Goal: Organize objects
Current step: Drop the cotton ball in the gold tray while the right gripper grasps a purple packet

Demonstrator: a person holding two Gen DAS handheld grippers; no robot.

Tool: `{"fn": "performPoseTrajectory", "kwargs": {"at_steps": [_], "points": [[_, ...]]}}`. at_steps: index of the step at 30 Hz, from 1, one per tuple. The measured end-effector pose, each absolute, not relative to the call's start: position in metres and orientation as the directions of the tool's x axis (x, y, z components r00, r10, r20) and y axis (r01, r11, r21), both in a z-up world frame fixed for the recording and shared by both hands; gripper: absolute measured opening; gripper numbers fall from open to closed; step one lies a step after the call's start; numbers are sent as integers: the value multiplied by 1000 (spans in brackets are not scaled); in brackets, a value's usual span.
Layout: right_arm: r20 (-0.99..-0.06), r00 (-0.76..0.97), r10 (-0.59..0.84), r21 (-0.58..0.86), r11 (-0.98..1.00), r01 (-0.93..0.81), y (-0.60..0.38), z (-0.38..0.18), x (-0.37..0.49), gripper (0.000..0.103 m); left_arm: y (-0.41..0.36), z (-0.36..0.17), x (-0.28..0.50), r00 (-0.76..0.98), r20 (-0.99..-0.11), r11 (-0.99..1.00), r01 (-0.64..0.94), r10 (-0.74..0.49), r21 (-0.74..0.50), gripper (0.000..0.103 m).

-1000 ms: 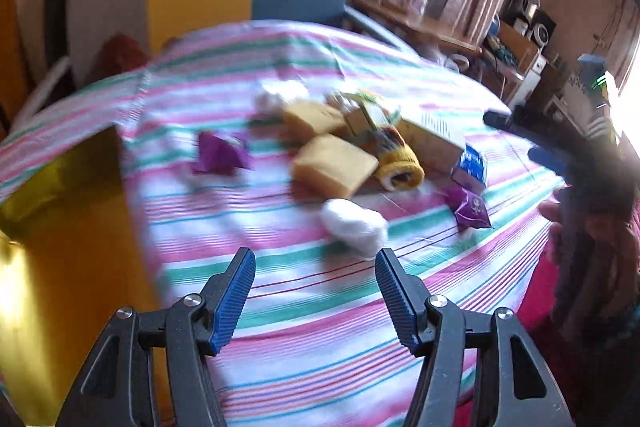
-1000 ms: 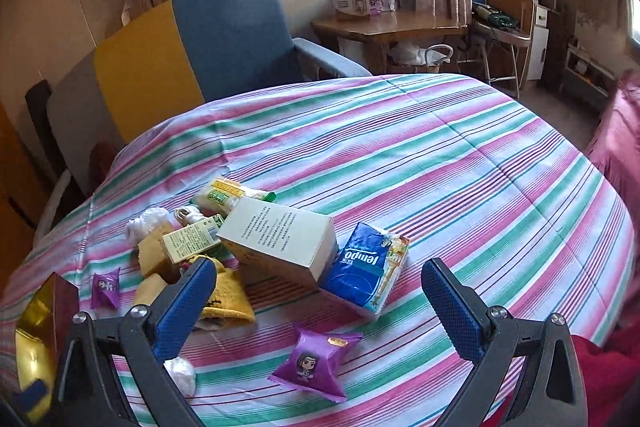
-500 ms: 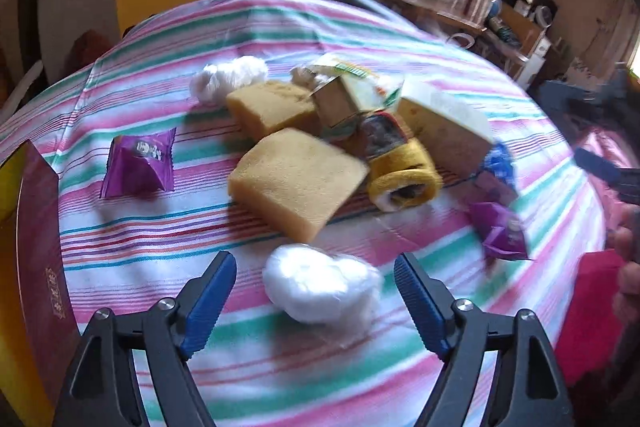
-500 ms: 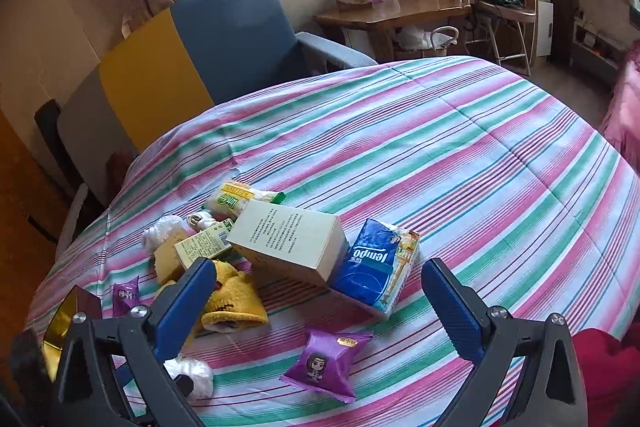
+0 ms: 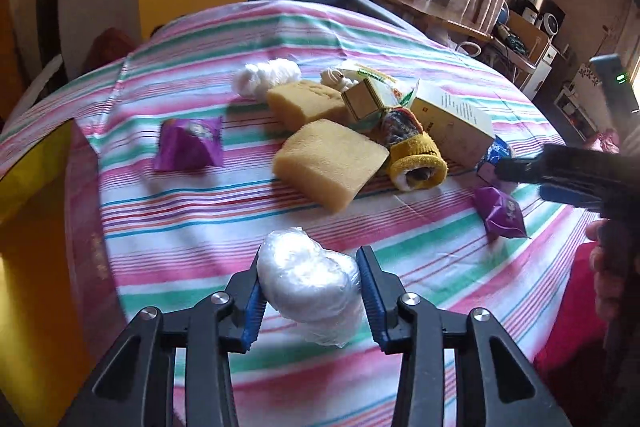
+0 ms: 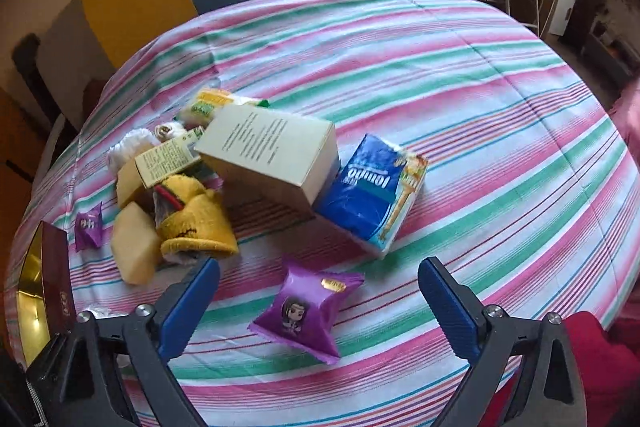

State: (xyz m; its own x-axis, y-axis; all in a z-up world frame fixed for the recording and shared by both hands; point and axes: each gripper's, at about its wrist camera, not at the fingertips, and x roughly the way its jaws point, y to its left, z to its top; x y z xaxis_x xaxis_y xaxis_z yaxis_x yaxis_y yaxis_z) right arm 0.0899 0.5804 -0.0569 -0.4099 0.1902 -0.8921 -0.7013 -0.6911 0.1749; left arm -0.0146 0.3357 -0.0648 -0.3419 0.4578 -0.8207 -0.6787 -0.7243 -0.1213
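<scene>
Jaws of our left gripper (image 5: 311, 289) had just closed on the white plastic bundle (image 5: 310, 283), pads touching. Our right gripper (image 6: 319, 307) gaped wide, empty, over the purple packet (image 6: 306, 309); we judged lifting the bundle came next.

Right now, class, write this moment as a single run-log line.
left gripper: just closed on white plastic bundle | right gripper: open above purple packet | table: pile unsorted

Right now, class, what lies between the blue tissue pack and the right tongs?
One purple snack packet on the striped cloth, seen in the right wrist view, below the tissue pack and ahead of the open right tongs.
</scene>
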Motion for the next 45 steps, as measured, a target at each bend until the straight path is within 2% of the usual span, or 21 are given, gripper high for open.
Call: {"fn": "performPoseTrajectory", "kwargs": {"at_steps": [2,4,9,13,15,16,21,24,28,34,40,45], "points": [[-901,-403,162,189,-689,-700,580,-60,90,86,330,-59,-13,-361,-813,-729,-676,456,-109,42],[-909,-390,146,188,-692,-697,579,-63,88,79,322,-54,-13,-368,-809,-735,-669,459,-112,42],[-926,-353,131,160,-712,-684,573,-70,85,74,300,-42,-14,-393,-797,-760,-639,458,-121,42],[-941,-313,131,123,-727,-675,570,-75,81,66,276,-32,-17,-417,-785,-778,-616,457,-125,42],[-950,-283,135,94,-740,-666,568,-80,78,49,258,-25,-22,-426,-778,-787,-601,462,-139,42],[-955,-262,141,69,-749,-658,566,-83,76,36,241,-19,-29,-438,-769,-799,-582,465,-151,42],[-949,-243,199,-5,-783,-622,555,-81,72,34,160,-2,-67,-514,-756,-869,-473,406,-145,42],[-949,-238,208,-19,-789,-614,553,-81,71,34,103,-3,-102,-547,-768,-920,-365,333,-139,42],[-948,-227,223,-43,-796,-604,552,-82,70,34,64,-12,-134,-568,-779,-951,-287,267,-117,42],[-941,-226,253,-77,-808,-584,546,-79,69,35,49,-39,-175,-559,-803,-968,-236,205,-83,42],[-936,-224,271,-103,-821,-562,546,-75,74,35,56,-62,-206,-537,-826,-967,-254,170,-34,43],[-933,-223,283,-119,-826,-551,538,-81,78,35,56,-71,-221,-534,-834,-969,-248,135,2,51]]}}
